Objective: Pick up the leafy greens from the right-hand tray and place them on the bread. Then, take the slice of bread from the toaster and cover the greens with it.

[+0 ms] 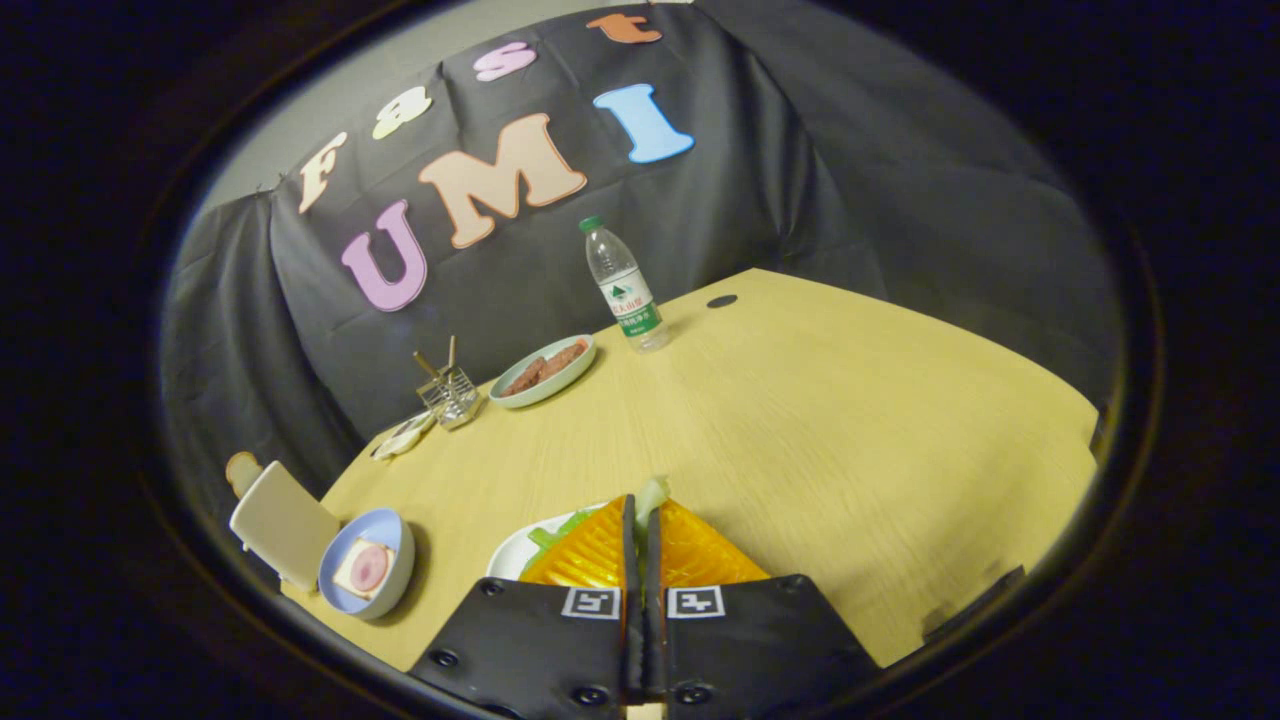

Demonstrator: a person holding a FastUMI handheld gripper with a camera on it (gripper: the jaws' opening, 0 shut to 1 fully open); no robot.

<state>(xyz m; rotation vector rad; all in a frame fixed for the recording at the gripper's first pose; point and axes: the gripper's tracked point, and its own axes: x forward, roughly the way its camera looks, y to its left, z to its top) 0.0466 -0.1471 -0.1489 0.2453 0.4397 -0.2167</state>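
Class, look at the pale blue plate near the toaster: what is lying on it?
On the pale blue plate lies a bread slice topped with a round of ham. Anything beneath the bread is covered. The gripper is shut on leafy greens.

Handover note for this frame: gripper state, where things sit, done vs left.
Hand-held gripper: fingers closed together, a bit of leafy greens pinched at their tips, over the white tray.
Bread with ham in the blue bowl, beside the fingers, near the toaster.
Done: greens gripped.
Left: carry the greens to the bread in the bowl, release, then take the toaster's slice and cover them.
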